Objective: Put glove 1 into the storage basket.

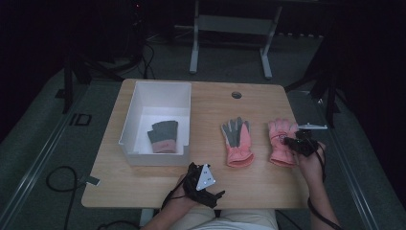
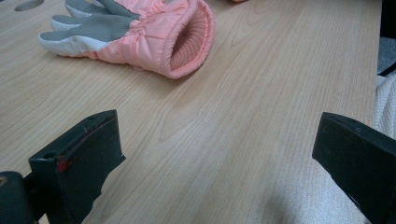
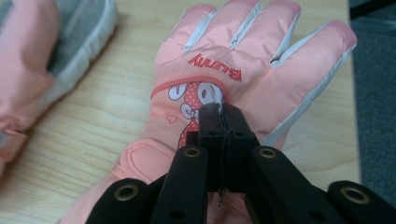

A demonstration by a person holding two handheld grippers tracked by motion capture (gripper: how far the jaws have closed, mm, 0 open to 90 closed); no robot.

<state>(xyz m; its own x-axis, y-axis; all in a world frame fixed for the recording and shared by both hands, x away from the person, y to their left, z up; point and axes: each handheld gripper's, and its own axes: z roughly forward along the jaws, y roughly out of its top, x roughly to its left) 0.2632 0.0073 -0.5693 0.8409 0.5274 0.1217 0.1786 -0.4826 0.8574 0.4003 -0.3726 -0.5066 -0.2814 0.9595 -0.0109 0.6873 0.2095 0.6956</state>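
Observation:
Two pink gloves lie on the wooden table (image 1: 210, 108). The middle glove (image 1: 237, 141) (image 2: 140, 32) (image 3: 42, 60) lies grey palm up, its cuff toward me. Back up, the right glove (image 1: 282, 146) (image 3: 261, 60) shows a cartoon print. My right gripper (image 1: 293, 141) (image 3: 223, 109) is shut on the fabric at the back of this glove, jaws pressed together. My left gripper (image 1: 205, 182) (image 2: 215, 140) rests near the table's front edge, open, with bare wood between its jaws, facing the middle glove's cuff.
A white box (image 1: 129, 124) stands at the table's left with a grey glove with a pink cuff (image 1: 163, 136) inside. A cable hole (image 1: 236, 95) sits near the far edge. Desk legs (image 1: 194, 48) stand beyond the table, and cables (image 1: 62, 179) lie on the floor at left.

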